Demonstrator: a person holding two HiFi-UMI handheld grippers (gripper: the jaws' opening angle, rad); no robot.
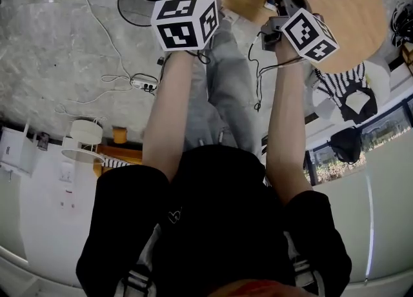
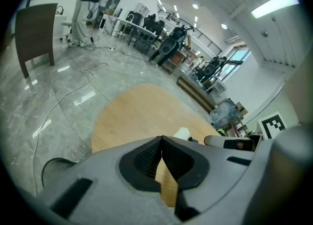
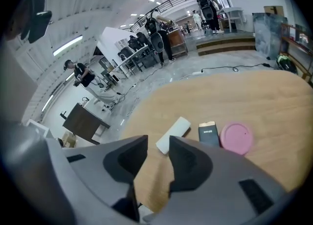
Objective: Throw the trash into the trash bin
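On table (image 3: pixel 254 97), white roll (image 3: pixel 173 134) is lying flat beside black packet (image 3: pixel 209 134), long axis running diagonally, near end pointing toward right tongs (image 3: pixel 158 141); these are gaping narrowly, gripping nothing; left tongs (image 2: pixel 161 140) are sitting closed, empty.

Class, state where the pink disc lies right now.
In the right gripper view, the pink disc lies on the round wooden table, just right of the dark packet, with the white roll further left.

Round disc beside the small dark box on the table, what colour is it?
Pink. The disc shows clearest in the right gripper view.
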